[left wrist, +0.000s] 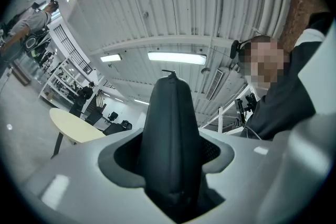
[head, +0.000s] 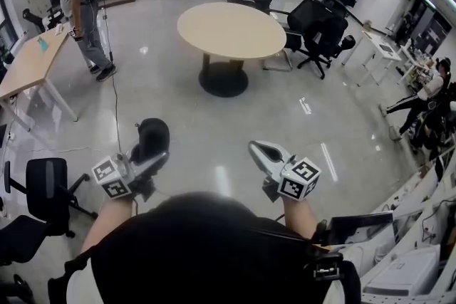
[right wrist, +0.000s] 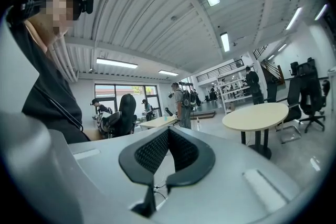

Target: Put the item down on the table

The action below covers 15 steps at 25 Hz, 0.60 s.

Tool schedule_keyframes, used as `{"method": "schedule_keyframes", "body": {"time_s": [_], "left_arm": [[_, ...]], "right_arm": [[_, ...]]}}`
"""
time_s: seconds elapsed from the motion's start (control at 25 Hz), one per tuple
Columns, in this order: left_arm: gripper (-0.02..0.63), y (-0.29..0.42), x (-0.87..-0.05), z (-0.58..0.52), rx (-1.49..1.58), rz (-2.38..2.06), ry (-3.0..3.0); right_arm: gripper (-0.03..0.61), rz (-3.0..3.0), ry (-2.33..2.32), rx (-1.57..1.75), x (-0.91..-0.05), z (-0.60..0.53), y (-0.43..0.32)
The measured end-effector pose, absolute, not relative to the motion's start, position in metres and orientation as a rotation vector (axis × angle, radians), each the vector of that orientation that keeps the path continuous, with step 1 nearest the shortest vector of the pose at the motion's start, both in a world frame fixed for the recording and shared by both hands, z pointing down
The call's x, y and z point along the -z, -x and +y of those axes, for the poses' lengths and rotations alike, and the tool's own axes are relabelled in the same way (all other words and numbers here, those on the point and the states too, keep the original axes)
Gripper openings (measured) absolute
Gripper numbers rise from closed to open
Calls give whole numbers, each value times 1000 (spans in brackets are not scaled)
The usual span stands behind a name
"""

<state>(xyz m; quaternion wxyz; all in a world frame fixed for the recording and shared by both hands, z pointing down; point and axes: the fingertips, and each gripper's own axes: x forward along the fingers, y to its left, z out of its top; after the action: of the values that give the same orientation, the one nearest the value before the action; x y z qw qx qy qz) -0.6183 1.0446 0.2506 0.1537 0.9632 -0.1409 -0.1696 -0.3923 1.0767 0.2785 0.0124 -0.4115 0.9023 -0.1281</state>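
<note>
Grey floor (head: 214, 124) lies below both tools. Round counter (head: 231, 28) is well ahead of them, touching neither. Black pouch (head: 153, 139) stands upright between the jaws of the left tool (head: 151, 159), clamped on both sides, in the air, well short of the counter. Right tool (head: 265, 152) is beside the left one, pointing level, jaws closed together with nothing in them.
</note>
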Motion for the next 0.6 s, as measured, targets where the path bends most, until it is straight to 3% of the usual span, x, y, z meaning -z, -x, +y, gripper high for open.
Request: {"method": "schedule_keyframes", "body": {"time_s": [0.6], "left_arm": [[250,489,-240,1063,442,-281,-2790]], "right_arm": [[14,2678,1400,427,-294,1138,254]]}}
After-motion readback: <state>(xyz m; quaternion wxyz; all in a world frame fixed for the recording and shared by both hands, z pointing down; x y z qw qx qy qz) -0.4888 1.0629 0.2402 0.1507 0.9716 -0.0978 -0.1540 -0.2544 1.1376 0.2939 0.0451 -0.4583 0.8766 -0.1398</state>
